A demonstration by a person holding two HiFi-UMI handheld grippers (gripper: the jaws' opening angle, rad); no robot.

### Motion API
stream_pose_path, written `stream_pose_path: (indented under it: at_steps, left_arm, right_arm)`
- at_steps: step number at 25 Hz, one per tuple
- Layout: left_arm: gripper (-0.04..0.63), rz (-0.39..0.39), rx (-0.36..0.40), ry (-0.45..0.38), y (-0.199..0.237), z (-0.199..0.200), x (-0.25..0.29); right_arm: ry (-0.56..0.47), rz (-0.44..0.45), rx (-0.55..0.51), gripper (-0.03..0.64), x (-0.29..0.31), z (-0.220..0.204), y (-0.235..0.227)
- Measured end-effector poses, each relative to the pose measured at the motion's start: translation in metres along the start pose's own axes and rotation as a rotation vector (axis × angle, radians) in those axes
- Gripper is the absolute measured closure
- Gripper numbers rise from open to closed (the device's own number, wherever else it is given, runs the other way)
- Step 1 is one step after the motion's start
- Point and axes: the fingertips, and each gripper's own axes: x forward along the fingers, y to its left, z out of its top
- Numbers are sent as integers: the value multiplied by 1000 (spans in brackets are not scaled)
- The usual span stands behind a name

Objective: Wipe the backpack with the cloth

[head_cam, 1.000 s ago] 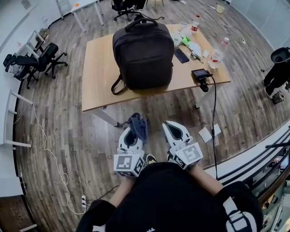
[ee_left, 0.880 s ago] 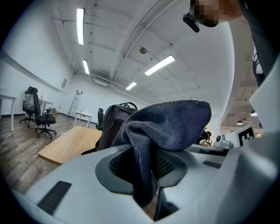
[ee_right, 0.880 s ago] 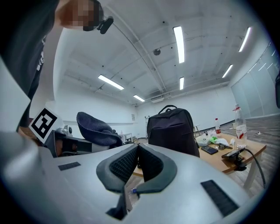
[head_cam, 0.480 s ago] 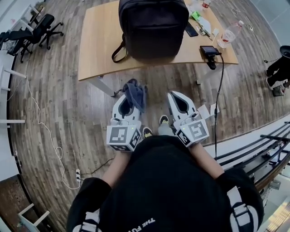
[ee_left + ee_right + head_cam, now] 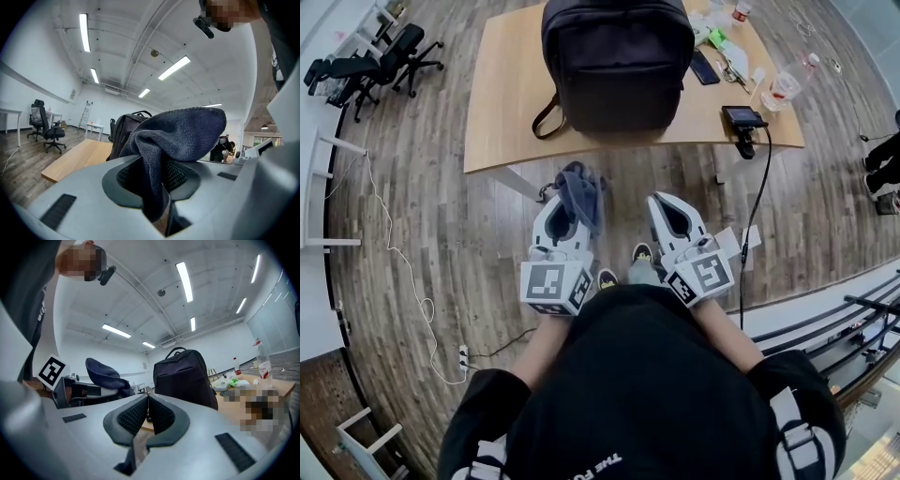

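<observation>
Black fabric backpack (image 5: 617,61), upright with its top handle raised, stands mid-table on the pale wooden table (image 5: 502,103), close to the near edge, one strap looped at its left. Dark blue terry cloth (image 5: 579,192) is clamped between the closed jaws of the left gripper (image 5: 558,225) and drapes over their tips. Right gripper (image 5: 672,208): jaws together, nothing between them. Both hang over bare plank floor (image 5: 441,234) short of the table edge. Office chairs (image 5: 380,61) stand far left; a cable (image 5: 761,216) hangs at the right corner. Print on the person's black top (image 5: 609,461) possibly begins "THE".
</observation>
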Motion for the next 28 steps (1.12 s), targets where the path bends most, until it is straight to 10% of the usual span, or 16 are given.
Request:
stream_pose_path:
  at_steps: [14, 28]
  left_arm:
    - [502, 19, 55, 32, -56, 5, 83]
    - [502, 41, 38, 32, -23, 8, 93]
  right_arm:
    - [8, 53, -73, 607, 4, 18, -69]
    - [50, 39, -117, 607, 36, 13, -77]
